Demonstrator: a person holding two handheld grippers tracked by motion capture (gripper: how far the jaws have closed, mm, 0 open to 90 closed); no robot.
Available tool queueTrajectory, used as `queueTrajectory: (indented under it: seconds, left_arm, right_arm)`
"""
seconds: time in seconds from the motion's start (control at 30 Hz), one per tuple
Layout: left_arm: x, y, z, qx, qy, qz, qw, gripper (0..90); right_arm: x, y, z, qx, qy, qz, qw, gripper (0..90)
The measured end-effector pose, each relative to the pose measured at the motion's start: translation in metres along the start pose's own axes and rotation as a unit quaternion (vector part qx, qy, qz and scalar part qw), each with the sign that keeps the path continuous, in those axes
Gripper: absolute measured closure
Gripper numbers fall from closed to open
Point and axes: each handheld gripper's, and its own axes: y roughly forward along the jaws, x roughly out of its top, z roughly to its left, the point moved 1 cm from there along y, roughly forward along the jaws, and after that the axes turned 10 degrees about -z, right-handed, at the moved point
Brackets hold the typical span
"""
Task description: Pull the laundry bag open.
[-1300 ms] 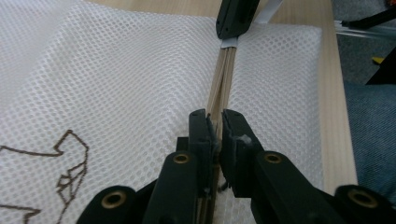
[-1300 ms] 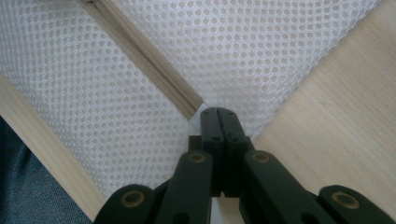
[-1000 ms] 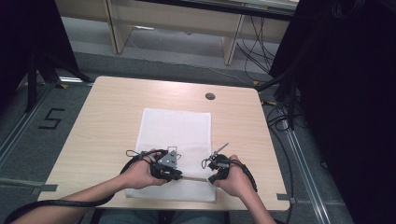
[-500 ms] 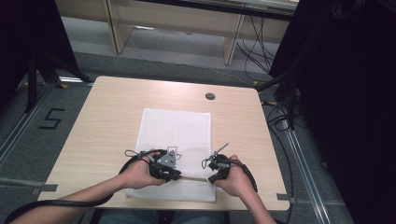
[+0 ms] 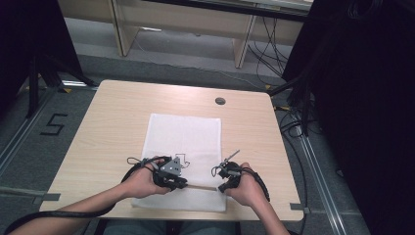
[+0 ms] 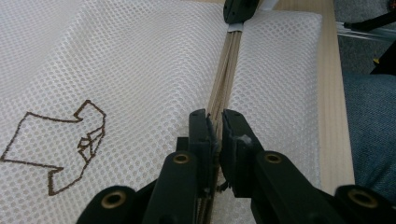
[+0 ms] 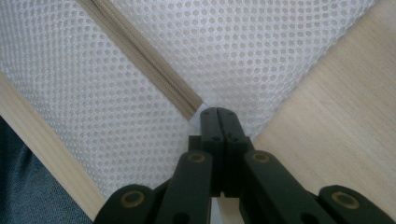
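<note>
Nearest the table's front edge, a white mesh laundry bag (image 5: 185, 147) is laid flat on the wooden table (image 5: 112, 122), with its beige zipper (image 5: 201, 186) running across the near end. The zipper is pinched at both ends: the left gripper (image 5: 182, 184) is clamped on the zipper tape, jaws pressed together on it as seen in the left gripper view (image 6: 215, 135), and the right gripper (image 5: 221, 188) is shut tight on the little white tab at the zipper's end (image 7: 218, 122), right at the bag's corner.

Judging from that, the zipper looks set to be opened or closed, so the right-hand end should be kept anchored while the left side is drawn straight along the teeth. The pull is best kept level with the track and low to the table, otherwise the mesh could get bunched up or snagged in the teeth. Whether the slider itself is caught in the left jaws can't be told for sure.

Further up the bag, a brown outline of a shirt (image 6: 58, 151) is stitched into the mesh; no lettering is seen with it. Beyond the table, on the floor at the left, a "5" (image 5: 53, 125) is marked in black tape.
</note>
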Motion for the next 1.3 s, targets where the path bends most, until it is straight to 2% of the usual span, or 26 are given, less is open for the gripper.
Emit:
queueTrajectory:
  seconds: [0.07, 0.17, 0.2, 0.23, 0.27, 0.47, 0.53, 0.57, 0.6, 0.67, 1.07, 1.13, 1.2, 1.23, 1.3]
  left_arm:
    - [0.001, -0.001, 0.001, -0.001, 0.008, -0.002, 1.0000, 82.2]
    - [0.001, -0.002, 0.001, -0.001, 0.008, -0.001, 1.0000, 82.2]
    - [0.001, -0.003, 0.001, 0.001, 0.001, -0.003, 1.0000, 82.2]
    - [0.001, -0.004, 0.002, 0.000, 0.009, -0.002, 1.0000, 82.2]
    - [0.000, -0.004, 0.001, -0.001, -0.006, -0.006, 1.0000, 82.2]
    - [-0.001, -0.006, 0.002, -0.001, -0.005, -0.006, 1.0000, 82.2]
    - [-0.001, -0.007, 0.003, -0.001, 0.006, -0.001, 1.0000, 82.2]
    - [-0.001, -0.007, 0.002, -0.002, -0.004, -0.004, 1.0000, 82.2]
    - [-0.002, -0.008, 0.003, 0.001, 0.006, 0.002, 1.0000, 82.2]
    - [-0.003, -0.010, 0.005, -0.001, -0.007, -0.005, 1.0000, 82.2]
    - [-0.004, -0.011, 0.005, -0.001, -0.003, -0.004, 1.0000, 82.2]
    - [-0.005, -0.013, 0.006, 0.004, 0.007, 0.005, 1.0000, 82.2]
    - [-0.006, -0.016, 0.007, 0.005, 0.005, 0.007, 1.0000, 82.2]
    - [-0.008, -0.019, 0.008, 0.003, -0.011, -0.003, 0.9999, 82.2]
    - [-0.008, -0.019, 0.007, 0.001, -0.010, -0.005, 0.9999, 82.2]
  right_arm:
    - [0.000, 0.000, -0.001, -0.001, -0.005, -0.001, 1.0000, 90.0]
    - [0.000, 0.000, -0.002, 0.001, -0.004, -0.002, 1.0000, 90.0]
    - [0.000, 0.000, -0.002, 0.002, -0.005, 0.000, 1.0000, 90.0]
    - [0.000, 0.000, -0.002, 0.002, -0.005, 0.000, 1.0000, 90.0]
    - [0.000, 0.000, -0.002, 0.002, -0.005, -0.001, 1.0000, 90.0]
    - [0.000, 0.000, -0.001, 0.001, -0.004, -0.001, 1.0000, 90.0]
    - [0.000, 0.000, -0.002, 0.001, -0.004, -0.001, 1.0000, 90.0]
    - [0.000, 0.000, -0.002, 0.002, -0.004, -0.001, 1.0000, 90.0]
    - [0.000, 0.000, -0.002, 0.002, -0.004, -0.001, 1.0000, 90.0]
    - [0.000, 0.000, -0.001, 0.002, -0.001, 0.001, 1.0000, 90.0]
    - [0.000, 0.000, -0.002, 0.002, -0.004, -0.002, 1.0000, 90.0]
    - [0.000, 0.000, -0.002, 0.002, -0.003, -0.002, 1.0000, 90.0]
    - [0.000, 0.000, -0.002, 0.002, -0.003, -0.002, 1.0000, 90.0]
    - [0.000, 0.000, -0.002, 0.002, -0.005, -0.001, 1.0000, 90.0]
    - [0.000, 0.000, -0.002, 0.003, -0.003, 0.000, 1.0000, 90.0]
